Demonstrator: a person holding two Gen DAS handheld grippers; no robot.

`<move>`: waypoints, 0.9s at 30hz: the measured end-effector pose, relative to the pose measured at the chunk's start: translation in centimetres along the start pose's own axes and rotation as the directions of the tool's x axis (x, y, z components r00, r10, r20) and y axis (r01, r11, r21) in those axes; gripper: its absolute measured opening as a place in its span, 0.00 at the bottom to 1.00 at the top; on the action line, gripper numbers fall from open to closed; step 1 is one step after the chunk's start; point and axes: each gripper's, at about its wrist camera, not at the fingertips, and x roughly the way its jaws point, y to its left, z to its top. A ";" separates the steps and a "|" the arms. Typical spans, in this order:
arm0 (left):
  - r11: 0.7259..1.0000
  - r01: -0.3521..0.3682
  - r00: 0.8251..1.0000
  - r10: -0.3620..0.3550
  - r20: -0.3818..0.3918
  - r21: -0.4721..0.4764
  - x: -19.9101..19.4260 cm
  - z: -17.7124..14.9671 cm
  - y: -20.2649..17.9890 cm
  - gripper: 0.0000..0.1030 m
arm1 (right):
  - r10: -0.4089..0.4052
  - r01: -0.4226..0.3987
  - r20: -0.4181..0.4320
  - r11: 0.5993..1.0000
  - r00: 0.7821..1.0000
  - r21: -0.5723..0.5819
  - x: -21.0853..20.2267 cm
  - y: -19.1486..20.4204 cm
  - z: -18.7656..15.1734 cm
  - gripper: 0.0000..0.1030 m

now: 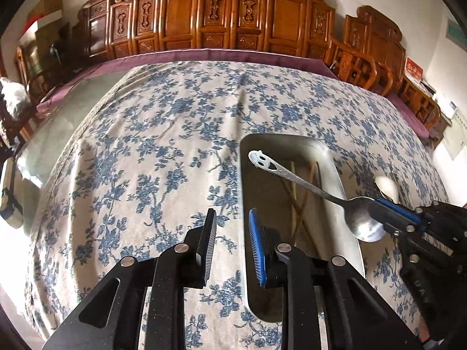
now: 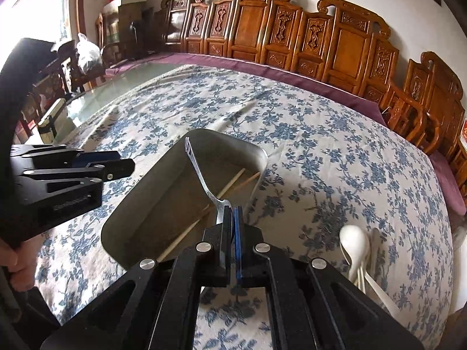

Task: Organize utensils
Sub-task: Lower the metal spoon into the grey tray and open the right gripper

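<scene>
Nearest the right wrist view, the right claw (image 2: pixel 232 218) is clamping its black and blue pads flat on the bowl of a polished steel spoon with a pierced, cut-out handle end (image 2: pixel 201 175), gripping the wide end presumably so the long handle is leading forward and down. The spoon is hanging clear above the open rectangular stainless steel tray (image 2: pixel 163 180), touching neither wall nor floor as far as can be judged, with its handle tip over the tray's far half. Just beside the tray on its other flank, the left claw (image 1: pixel 232 230) is standing with its pads parted and nothing between them, hovering over the tray's near long rim and the cloth; it is holding nothing, evidently free for the next pick. Inside the tray, a pair of pale wooden chopsticks (image 2: pixel 204 210) is lying crossed on the floor, suggesting the tray is serving as the collection point. Near the tray on the right, two white ceramic soup spoons (image 2: pixel 357 248) are resting on the blue-flowered white cloth covering the bench (image 2: pixel 292 122), apparently awaiting sorting. Further off, carved brown wooden chairs (image 2: pixel 347 43) are lining the wall. Judgement: the spoon is poised for release into the tray; it could clatter onto the chopsticks.
</scene>
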 end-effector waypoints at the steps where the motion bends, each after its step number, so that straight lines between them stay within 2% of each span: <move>1: 1.000 -0.003 1.000 0.003 0.001 -0.002 0.0 0.0 0.1 0.21 | -0.007 0.007 -0.005 1.000 1.000 -0.004 0.4 0.2 0.2 0.03; 7: 1.000 -0.009 1.000 0.009 0.001 -0.013 0.1 0.0 0.7 0.21 | -0.025 0.025 -0.030 1.000 0.999 -0.010 2.0 0.7 0.6 0.03; 11: 1.000 -0.010 1.000 0.010 0.004 -0.017 0.0 0.0 0.8 0.21 | 0.006 -0.006 -0.035 1.000 0.999 0.004 2.5 0.9 0.5 0.04; 19: 0.999 -0.008 1.000 0.008 0.011 -0.031 -0.1 0.1 1.2 0.24 | 0.186 -0.183 -0.032 0.980 0.982 0.071 2.0 1.2 0.0 0.10; 27: 0.999 -0.013 1.000 0.013 0.019 -0.032 -0.2 0.1 1.2 0.26 | 0.282 -0.274 -0.058 0.955 0.958 0.111 2.3 1.3 -1.1 0.13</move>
